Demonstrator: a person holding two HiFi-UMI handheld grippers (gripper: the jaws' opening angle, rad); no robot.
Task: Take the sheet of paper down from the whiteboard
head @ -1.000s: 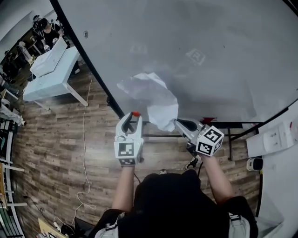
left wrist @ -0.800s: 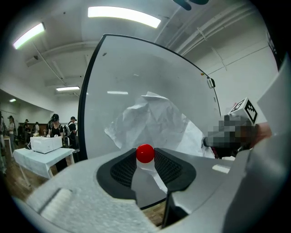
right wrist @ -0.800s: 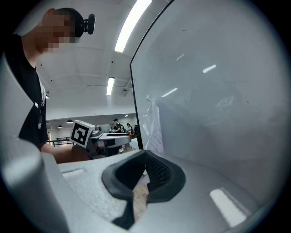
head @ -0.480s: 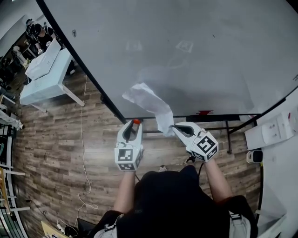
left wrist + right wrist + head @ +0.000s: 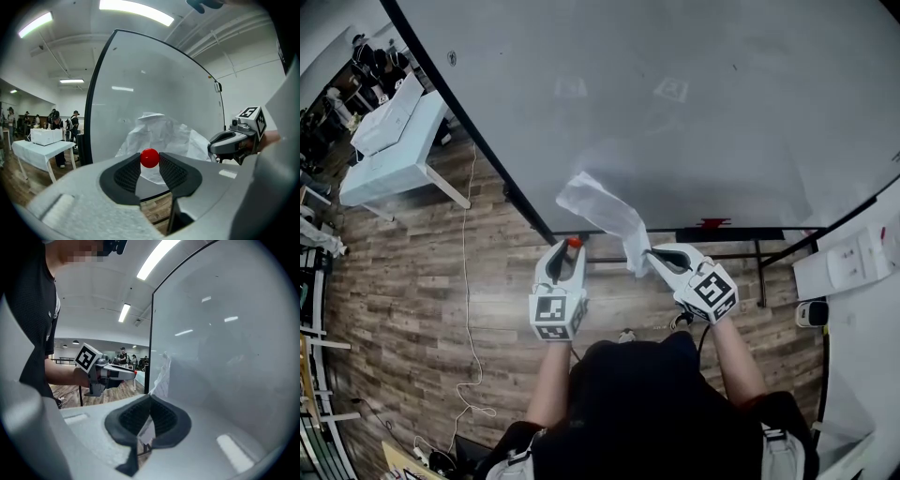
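Observation:
The crumpled white sheet of paper hangs in front of the lower edge of the whiteboard, off its surface. My right gripper is shut on the sheet's lower corner; in the right gripper view the paper rises edge-on from the closed jaws. My left gripper is beside it on the left, shut on a small red ball magnet at its tips. In the left gripper view, the sheet billows behind the magnet, and the right gripper is at its right.
The whiteboard stands on a black frame over a wooden floor. At far left, a pale table carries a white box, with people behind it. A white cable trails across the floor. A white cabinet is at right.
Both grippers have come down and slightly towards me. The sheet has drawn away from the board and folded narrower, and the right gripper has rolled with it.

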